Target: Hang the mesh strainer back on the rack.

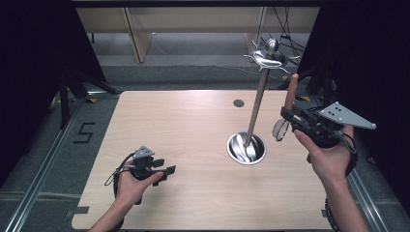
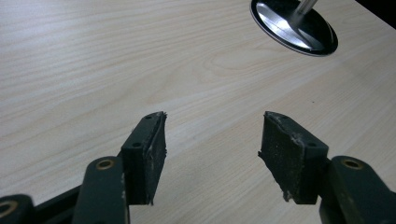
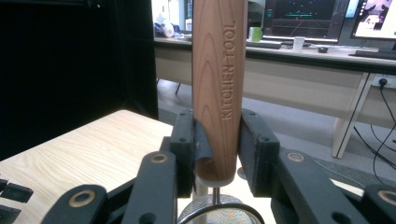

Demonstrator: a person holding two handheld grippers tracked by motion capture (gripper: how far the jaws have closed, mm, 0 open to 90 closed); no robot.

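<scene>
Wooden handle [image 3: 219, 88] of strainer [image 1: 280, 128] clenched upright in my right gripper [image 1: 296, 116], beside stand [image 1: 246, 148] | left gripper [image 1: 167, 170] spread, nothing held, low over table [image 1: 193, 125]

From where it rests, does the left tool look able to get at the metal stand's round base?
Probably yes. The left tool is open and holds nothing, and bare table lies between it and the base. The right tool, gripping the wooden handle, stays off to the side.
</scene>
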